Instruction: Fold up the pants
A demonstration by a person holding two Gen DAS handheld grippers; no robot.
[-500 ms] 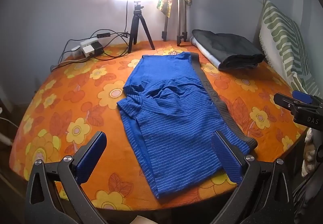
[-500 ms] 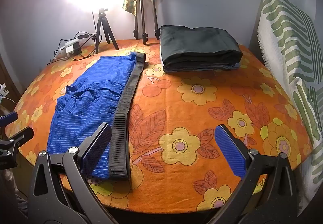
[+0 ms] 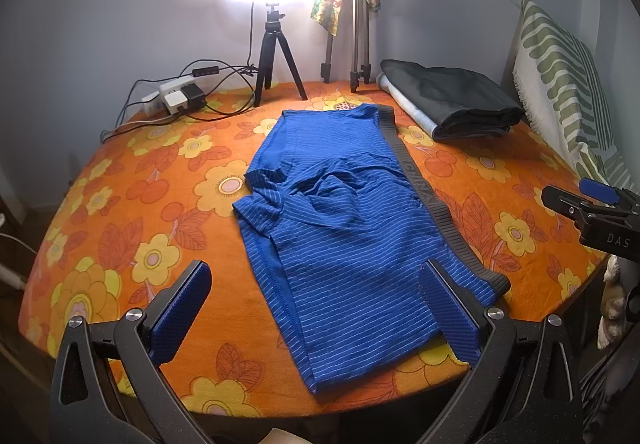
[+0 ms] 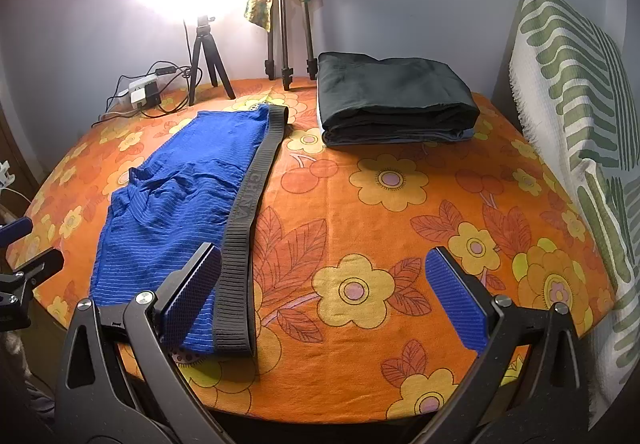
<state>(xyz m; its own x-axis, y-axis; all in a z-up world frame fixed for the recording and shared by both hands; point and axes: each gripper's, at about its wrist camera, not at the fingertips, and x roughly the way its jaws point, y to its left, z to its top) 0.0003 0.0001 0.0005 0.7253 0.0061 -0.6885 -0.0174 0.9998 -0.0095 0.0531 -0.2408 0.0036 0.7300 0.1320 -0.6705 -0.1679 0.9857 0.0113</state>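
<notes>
- Your left hand-held gripper [image 3: 316, 318] is spread apart over the near end of the blue pants [image 3: 344, 228].
- Your right hand-held gripper [image 4: 324, 298] is spread apart too, holding nothing, above the desk [image 4: 400, 228].

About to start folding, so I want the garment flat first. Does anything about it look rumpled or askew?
Yes. The blue shorts bunch into wrinkles near the middle, with one flap turned over at the left edge. The grey waistband lies straight. Both grippers are open, touching nothing.

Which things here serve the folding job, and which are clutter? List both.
Job: blue striped shorts with grey waistband, left gripper, right gripper, both open.
Clutter: folded dark garment stack, black tripod, white power strip, green-striped cushion.
</notes>
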